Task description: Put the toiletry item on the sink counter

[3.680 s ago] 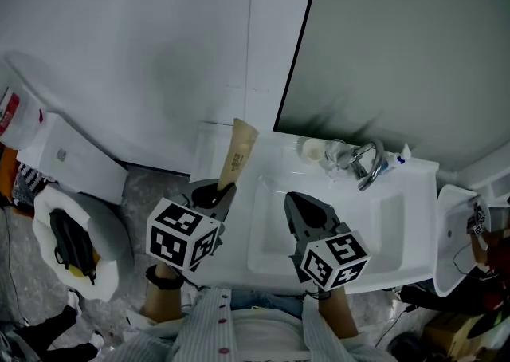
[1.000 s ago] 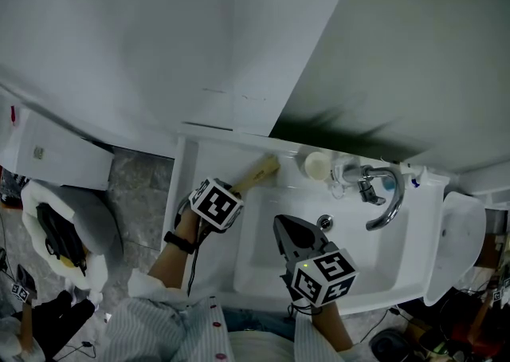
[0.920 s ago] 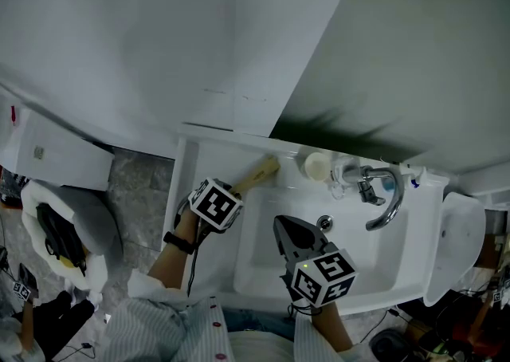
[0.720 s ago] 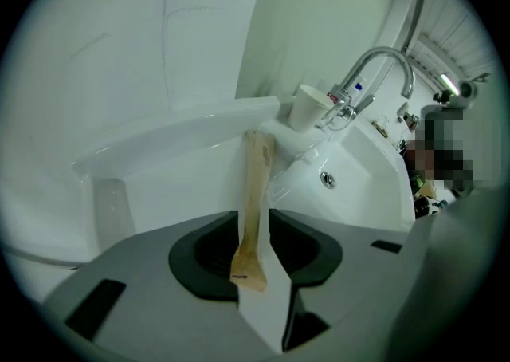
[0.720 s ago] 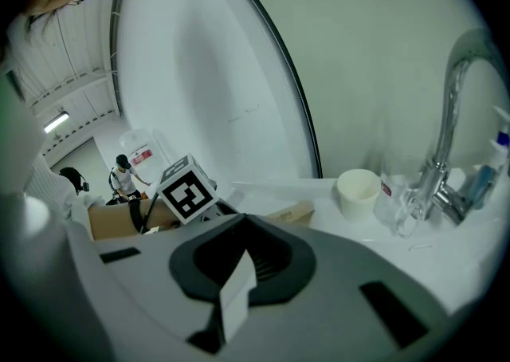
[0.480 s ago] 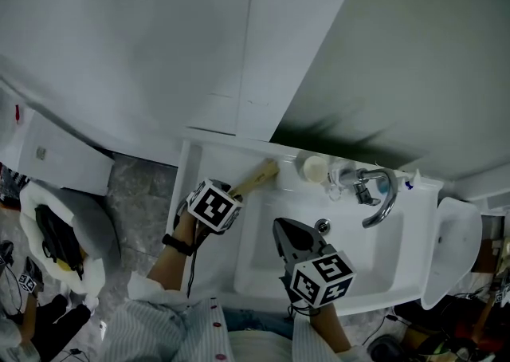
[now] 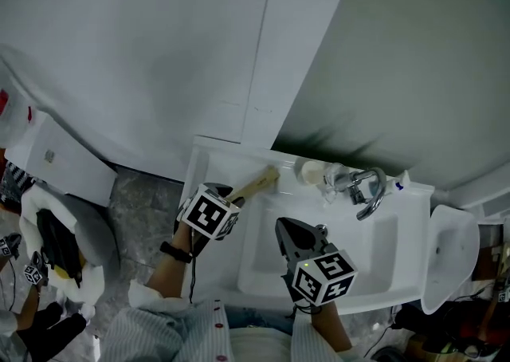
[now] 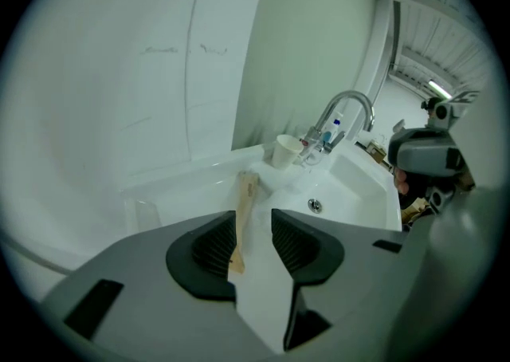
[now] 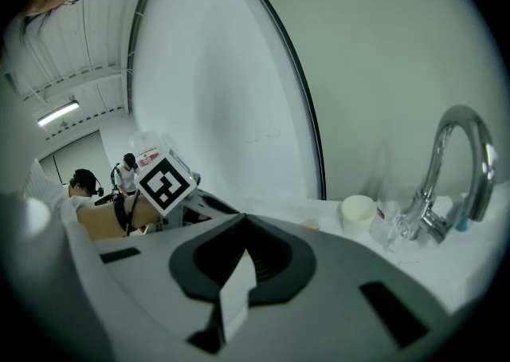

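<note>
Tan tube [image 7: 256,185] lies flat on the counter [image 7: 209,163], mid-frame in the head view, so it looks placed. Left gripper [image 8: 253,233] has just been opening, the tube in its gap unpressed. Right gripper [image 9: 243,253] is clenched, empty. Only withdrawal seems left.

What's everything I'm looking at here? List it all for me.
Toiletry tube: one, tan, lying on the sink counter's back left.
Sink: one, white, centre.
Faucet: one, chrome, behind the basin.
Cup: one, cream, left of the faucet.
Glass: one, clear, between cup and faucet.
Toilet: one, white, far left.
Left tongs: one, grey; jaws have just been opening, tube shows in the gap, unpressed.
Right tongs: one, grey, shut and empty, over the basin.
</note>
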The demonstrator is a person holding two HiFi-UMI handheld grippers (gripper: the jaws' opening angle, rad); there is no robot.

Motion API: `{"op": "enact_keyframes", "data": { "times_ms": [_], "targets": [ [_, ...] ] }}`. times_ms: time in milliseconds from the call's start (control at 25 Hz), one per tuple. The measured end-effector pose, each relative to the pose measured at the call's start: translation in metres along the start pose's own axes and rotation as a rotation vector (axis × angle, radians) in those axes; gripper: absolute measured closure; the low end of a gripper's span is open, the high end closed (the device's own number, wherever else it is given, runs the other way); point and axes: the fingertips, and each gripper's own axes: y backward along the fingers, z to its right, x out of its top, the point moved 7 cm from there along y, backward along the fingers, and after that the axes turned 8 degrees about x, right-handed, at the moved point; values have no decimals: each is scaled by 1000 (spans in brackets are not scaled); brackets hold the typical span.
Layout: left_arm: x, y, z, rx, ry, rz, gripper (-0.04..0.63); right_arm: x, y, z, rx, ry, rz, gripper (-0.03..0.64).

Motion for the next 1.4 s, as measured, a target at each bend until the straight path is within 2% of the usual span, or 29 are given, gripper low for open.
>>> {"op": "enact_keyframes", "data": {
  "times_ms": [200, 480, 800, 1000, 1400],
  "targets": [
    [5, 41, 10, -1, 38, 121, 445, 13, 12, -14, -4, 48, 49, 606],
    [18, 113, 37, -13, 95, 370, 455, 37, 30, -32, -1, 112, 140, 606],
    [33, 180, 67, -25, 156, 608, 510, 67, 44, -53, 27, 169, 239, 606],
    [35, 204, 79, -25, 153, 685, 549, 81, 52, -66, 43, 197, 278, 606],
    [33, 216, 95, -32, 94, 741, 574, 89, 56, -82, 65, 242, 281, 607]
  ]
}}
